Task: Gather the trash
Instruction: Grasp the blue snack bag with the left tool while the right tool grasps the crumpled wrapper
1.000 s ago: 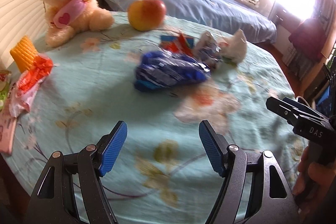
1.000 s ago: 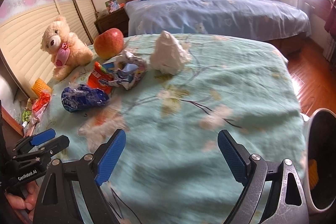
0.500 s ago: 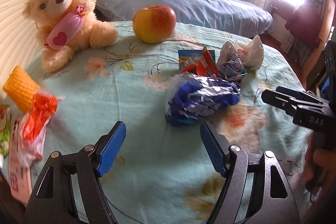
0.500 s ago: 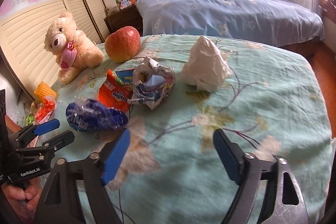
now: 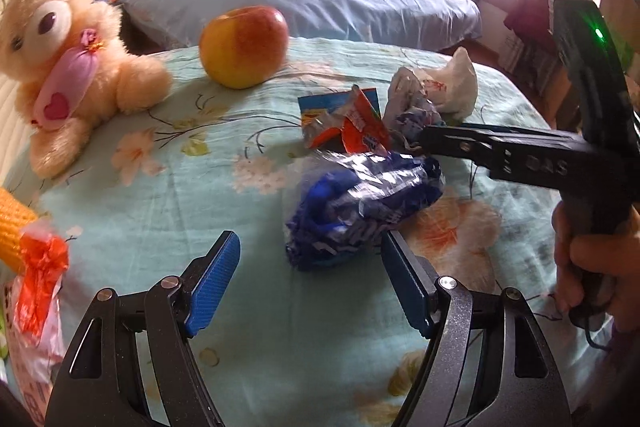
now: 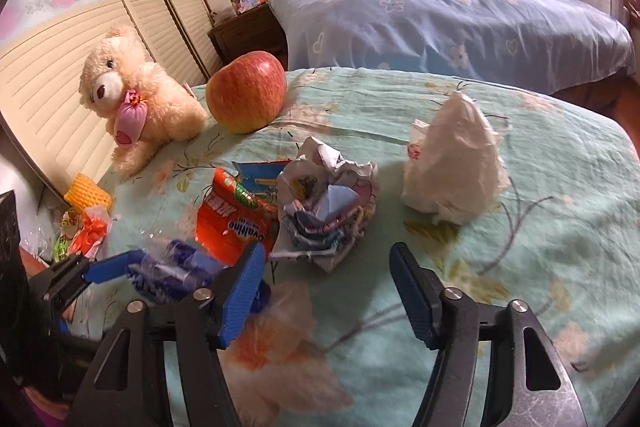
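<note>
Left claw (image 5: pixel 310 279) wide apart at blue wrapper (image 5: pixel 360 205) – right claw (image 6: pixel 326 291) just been narrowing, nothing btwn jaws.

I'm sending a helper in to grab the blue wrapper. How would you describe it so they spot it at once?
On the round table with the floral turquoise cloth, find the apple and come toward the near edge past the red packet. The blue wrapper lies there: shiny crinkled dark-blue plastic with white print, unlike the red packet, the crumpled printed paper ball and the white bag.
</note>
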`<state>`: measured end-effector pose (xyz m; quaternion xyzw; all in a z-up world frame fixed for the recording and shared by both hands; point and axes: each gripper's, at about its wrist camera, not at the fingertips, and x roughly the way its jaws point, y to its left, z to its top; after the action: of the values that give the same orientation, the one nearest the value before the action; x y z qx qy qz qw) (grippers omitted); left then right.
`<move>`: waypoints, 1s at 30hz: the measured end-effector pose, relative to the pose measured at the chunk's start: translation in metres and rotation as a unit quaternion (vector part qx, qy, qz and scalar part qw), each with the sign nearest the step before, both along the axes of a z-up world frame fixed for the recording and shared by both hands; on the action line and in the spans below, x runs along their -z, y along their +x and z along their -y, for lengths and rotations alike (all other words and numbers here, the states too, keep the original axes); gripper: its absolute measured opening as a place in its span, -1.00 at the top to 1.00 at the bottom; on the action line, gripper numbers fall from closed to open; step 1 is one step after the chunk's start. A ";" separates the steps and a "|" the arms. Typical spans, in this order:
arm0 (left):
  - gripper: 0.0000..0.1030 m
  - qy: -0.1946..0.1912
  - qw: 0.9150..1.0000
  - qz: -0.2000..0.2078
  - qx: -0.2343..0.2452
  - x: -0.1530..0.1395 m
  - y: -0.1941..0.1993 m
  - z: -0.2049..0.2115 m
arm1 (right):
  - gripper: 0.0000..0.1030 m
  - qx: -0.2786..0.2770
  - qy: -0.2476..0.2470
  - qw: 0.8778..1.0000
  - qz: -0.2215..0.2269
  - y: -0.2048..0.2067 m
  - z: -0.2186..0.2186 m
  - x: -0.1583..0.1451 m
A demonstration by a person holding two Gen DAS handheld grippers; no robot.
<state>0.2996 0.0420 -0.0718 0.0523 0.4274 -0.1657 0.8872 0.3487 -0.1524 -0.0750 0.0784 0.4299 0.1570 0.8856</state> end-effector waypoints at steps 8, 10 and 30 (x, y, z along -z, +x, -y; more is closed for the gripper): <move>0.46 0.009 1.000 -0.012 0.008 0.005 -0.001 0.007 | 0.54 -0.001 -0.008 1.000 -0.004 -0.002 -0.003 0.005; 0.49 0.012 1.000 -0.009 0.011 0.004 -0.004 0.009 | 0.59 -0.003 -0.007 1.000 -0.003 -0.005 -0.002 0.005; 0.67 -0.004 0.999 0.006 -0.047 -0.003 -0.055 -0.020 | -0.17 -0.006 0.018 1.000 0.006 -0.034 0.006 -0.007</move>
<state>0.2447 0.0618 -0.0690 0.0298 0.4236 -0.1251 0.8966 0.3149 -0.1583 -0.0679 0.0903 0.4223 0.1706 0.8856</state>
